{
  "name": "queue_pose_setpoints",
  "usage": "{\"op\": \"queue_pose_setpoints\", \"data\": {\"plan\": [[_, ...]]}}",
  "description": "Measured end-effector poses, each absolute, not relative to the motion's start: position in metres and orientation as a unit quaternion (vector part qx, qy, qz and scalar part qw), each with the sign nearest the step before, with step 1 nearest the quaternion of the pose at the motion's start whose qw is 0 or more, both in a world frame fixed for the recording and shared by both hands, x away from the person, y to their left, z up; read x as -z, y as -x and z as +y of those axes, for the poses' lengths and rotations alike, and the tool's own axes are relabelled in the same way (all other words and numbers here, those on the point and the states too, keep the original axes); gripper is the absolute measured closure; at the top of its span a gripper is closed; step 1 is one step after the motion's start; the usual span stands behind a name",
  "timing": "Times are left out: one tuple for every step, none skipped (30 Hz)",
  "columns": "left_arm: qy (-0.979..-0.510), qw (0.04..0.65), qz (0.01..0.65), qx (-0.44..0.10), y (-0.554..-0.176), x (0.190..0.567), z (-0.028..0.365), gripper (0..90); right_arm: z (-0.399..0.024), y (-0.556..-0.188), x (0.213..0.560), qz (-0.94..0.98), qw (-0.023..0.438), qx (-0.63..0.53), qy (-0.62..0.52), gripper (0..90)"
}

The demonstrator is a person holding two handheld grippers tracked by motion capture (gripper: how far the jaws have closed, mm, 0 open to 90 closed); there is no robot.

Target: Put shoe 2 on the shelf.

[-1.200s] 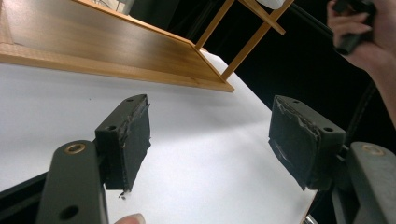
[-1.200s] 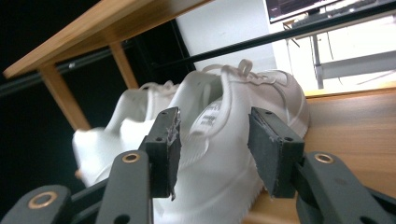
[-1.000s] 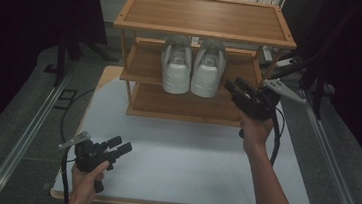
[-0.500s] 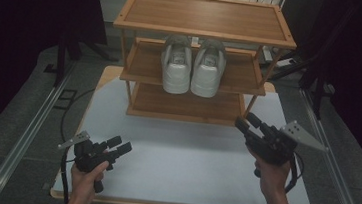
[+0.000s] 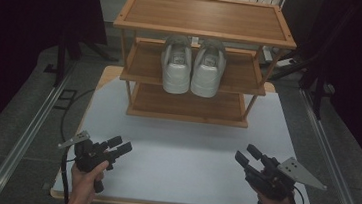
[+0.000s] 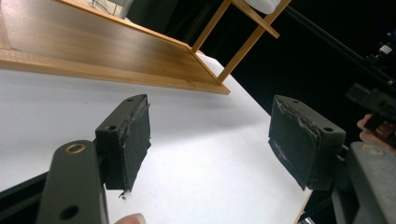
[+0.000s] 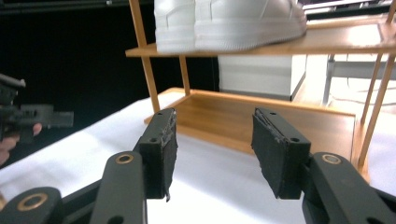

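Both the left hand-held gripper (image 5: 118, 146) and right hand-held gripper (image 5: 247, 154) hover empty, jaws apart, over the white tabletop (image 5: 180, 142), the pair of white shoes (image 5: 192, 67) sitting on the wooden rack's (image 5: 206, 14) middle shelf, so the placing step looks finished and no further grasp seems needed.

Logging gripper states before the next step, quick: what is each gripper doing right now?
Left gripper: open, nothing between its jaws, above the white table.
Right gripper: open, empty; its jaws have just been opening.

Bright tabletop, dark surroundings, sharp focus
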State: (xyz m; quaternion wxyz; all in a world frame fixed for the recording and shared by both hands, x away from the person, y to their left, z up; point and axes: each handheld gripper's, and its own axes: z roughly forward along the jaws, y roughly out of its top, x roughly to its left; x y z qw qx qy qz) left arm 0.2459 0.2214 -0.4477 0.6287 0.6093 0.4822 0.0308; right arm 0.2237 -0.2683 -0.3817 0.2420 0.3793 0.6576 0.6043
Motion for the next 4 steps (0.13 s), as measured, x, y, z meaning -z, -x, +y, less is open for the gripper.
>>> {"op": "queue_pose_setpoints", "data": {"plan": [[-0.611,0.628,0.481,-0.030,-0.2459,0.4477,0.2208,29.0,-0.2683,-0.2243,0.3791,0.654,0.244,-0.608,-0.378,49.0],[-0.612,0.628,0.480,-0.029,-0.2459,0.4477,0.2202,28.9,-0.2682,-0.2246,0.3769,0.651,0.244,-0.613,-0.377,48.1],[-0.612,0.628,0.479,-0.029,-0.2459,0.4476,0.2199,28.9,-0.2678,-0.2250,0.3754,0.649,0.244,-0.614,-0.377,46.6],[-0.613,0.628,0.479,-0.029,-0.2460,0.4475,0.2198,28.9,-0.2674,-0.2253,0.3754,0.649,0.247,-0.612,-0.378,45.5]]}}
